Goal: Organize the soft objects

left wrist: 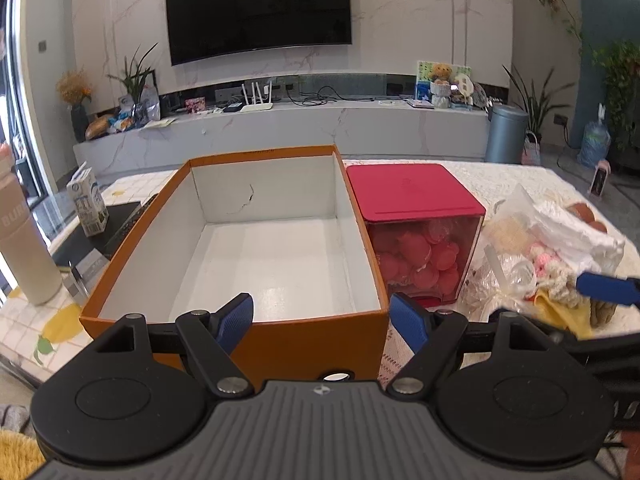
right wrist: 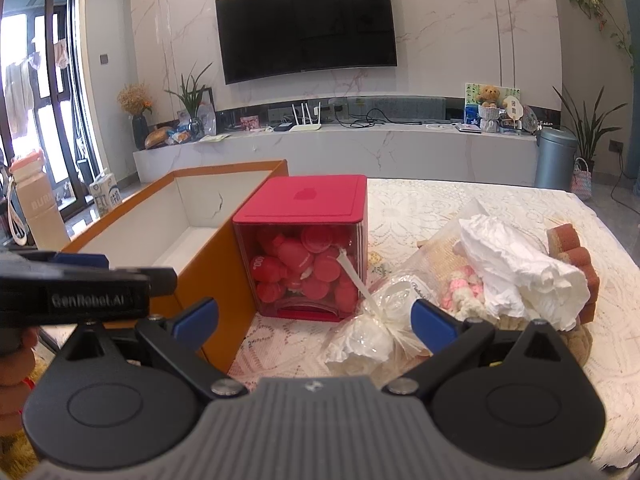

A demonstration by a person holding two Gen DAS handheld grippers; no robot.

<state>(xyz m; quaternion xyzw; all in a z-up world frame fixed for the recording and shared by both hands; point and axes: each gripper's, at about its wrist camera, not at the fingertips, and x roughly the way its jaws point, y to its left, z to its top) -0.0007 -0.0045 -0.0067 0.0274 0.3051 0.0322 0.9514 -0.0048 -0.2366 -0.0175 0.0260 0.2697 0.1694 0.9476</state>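
Each gripper has a grey ribbed body, two round black discs, black linkage arms with silver screws, and blue ridged pads: the left gripper and the right gripper. The left gripper's black side reads "GenRobot.AI" in the right wrist view.

The orange box hides the red container's left side; the bottle is cut off at the left edge

The orange box looks like matt cardboard, its white lining cracked. The red container is glossy clear plastic. Crumpled white tissue lies on a lace cloth.
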